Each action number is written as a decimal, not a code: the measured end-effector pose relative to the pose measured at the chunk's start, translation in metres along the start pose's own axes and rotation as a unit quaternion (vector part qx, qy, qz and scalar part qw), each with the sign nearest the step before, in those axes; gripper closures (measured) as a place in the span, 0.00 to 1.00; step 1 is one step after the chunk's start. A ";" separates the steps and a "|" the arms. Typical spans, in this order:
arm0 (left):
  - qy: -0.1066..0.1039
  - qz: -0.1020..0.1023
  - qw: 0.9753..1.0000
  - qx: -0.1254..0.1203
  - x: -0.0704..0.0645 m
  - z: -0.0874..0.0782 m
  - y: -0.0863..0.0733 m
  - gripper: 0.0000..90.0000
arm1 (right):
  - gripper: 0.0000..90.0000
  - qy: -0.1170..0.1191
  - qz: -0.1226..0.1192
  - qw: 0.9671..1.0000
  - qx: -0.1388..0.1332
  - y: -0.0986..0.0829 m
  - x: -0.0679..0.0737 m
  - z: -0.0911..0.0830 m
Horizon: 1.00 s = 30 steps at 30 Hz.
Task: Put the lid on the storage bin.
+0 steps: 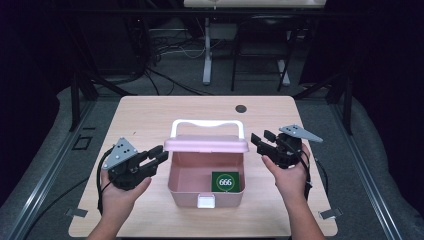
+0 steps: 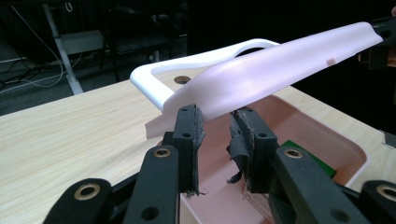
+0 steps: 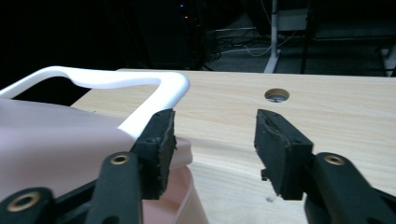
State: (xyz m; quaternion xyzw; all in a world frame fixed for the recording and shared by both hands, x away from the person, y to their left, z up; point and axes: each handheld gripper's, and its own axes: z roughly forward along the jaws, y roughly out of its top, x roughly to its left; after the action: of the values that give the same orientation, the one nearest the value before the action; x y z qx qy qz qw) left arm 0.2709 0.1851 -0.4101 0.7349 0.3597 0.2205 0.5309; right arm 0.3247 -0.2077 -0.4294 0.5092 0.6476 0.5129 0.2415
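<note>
- At mid-bench sits our pink box (image 1: 205, 185), lid (image 1: 206, 144) raised.
- Our left gripper (image 1: 159, 156), jaws narrowly parted, flanks the lid's left end to steady it.
- Our right gripper (image 1: 262, 138) waits wide beside the other end.

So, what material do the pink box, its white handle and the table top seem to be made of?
The pink box looks like moulded plastic: smooth, thin walls with a soft sheen. Its white handle seems to be plastic too, glossier, with rounded edges. The table top shows pale wood grain with a matt finish, perhaps laminate rather than solid wood.
</note>
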 end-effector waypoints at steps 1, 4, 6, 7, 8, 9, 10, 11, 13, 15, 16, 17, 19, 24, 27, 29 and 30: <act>0.000 -0.001 1.000 0.001 0.000 -0.001 -0.001 0.79 | 0.46 -0.006 -0.006 1.000 0.001 0.000 0.000 0.001; -0.002 -0.001 1.000 0.003 -0.001 -0.002 -0.003 0.79 | 0.44 -0.014 -0.015 1.000 -0.001 -0.001 -0.001 0.002; -0.003 -0.001 1.000 0.004 -0.002 -0.003 -0.005 0.79 | 0.43 -0.019 -0.018 1.000 -0.002 -0.001 -0.002 0.003; -0.004 -0.001 1.000 0.002 -0.002 -0.004 -0.006 0.79 | 0.43 -0.019 -0.019 1.000 -0.002 -0.001 -0.002 0.003; -0.005 -0.001 1.000 0.003 -0.003 -0.004 -0.006 0.79 | 0.42 -0.019 -0.020 1.000 -0.003 -0.001 -0.002 0.003; -0.006 -0.001 1.000 0.002 -0.003 -0.004 -0.007 0.79 | 0.42 -0.019 -0.020 1.000 -0.003 -0.001 -0.002 0.003; -0.006 -0.001 1.000 0.002 -0.004 -0.005 -0.008 0.79 | 0.42 -0.019 -0.020 1.000 -0.003 -0.001 -0.001 0.002; -0.006 -0.001 1.000 0.003 -0.004 -0.005 -0.008 0.79 | 0.42 -0.019 -0.019 1.000 0.000 -0.001 -0.001 0.003; -0.007 -0.001 1.000 0.004 -0.005 -0.006 -0.010 0.78 | 0.41 -0.019 -0.018 1.000 0.003 -0.001 -0.001 0.003; -0.009 -0.001 1.000 0.004 -0.006 -0.007 -0.012 0.78 | 0.40 -0.019 -0.019 1.000 0.005 -0.002 -0.002 0.004; -0.009 -0.001 1.000 0.005 -0.006 -0.008 -0.013 0.78 | 0.39 -0.019 -0.020 1.000 0.006 -0.002 -0.002 0.004; -0.010 0.000 1.000 0.007 -0.006 -0.008 -0.014 0.78 | 0.39 -0.020 -0.021 1.000 0.006 -0.002 -0.002 0.004; -0.011 -0.001 1.000 0.007 -0.007 -0.009 -0.016 0.78 | 0.37 -0.018 -0.016 1.000 0.011 -0.002 -0.003 0.005; -0.014 -0.002 1.000 0.007 -0.008 -0.010 -0.021 0.78 | 0.38 -0.013 -0.013 1.000 0.016 -0.002 -0.003 0.006; -0.015 -0.002 1.000 0.008 -0.008 -0.012 -0.024 0.78 | 0.38 -0.020 -0.020 0.999 0.015 -0.002 -0.003 0.006; -0.017 -0.002 1.000 0.010 -0.008 -0.012 -0.026 0.78 | 0.37 -0.023 -0.023 0.999 0.015 -0.002 -0.003 0.006; -0.016 -0.001 1.000 0.010 -0.008 -0.012 -0.027 0.78 | 0.36 -0.025 -0.025 0.999 0.014 -0.003 -0.004 0.006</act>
State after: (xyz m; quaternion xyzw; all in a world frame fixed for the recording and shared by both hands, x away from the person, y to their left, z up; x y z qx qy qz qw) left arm 0.2490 0.1912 -0.4311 0.7432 0.3540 0.2047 0.5295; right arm 0.3301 -0.2083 -0.4347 0.5083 0.6613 0.4849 0.2631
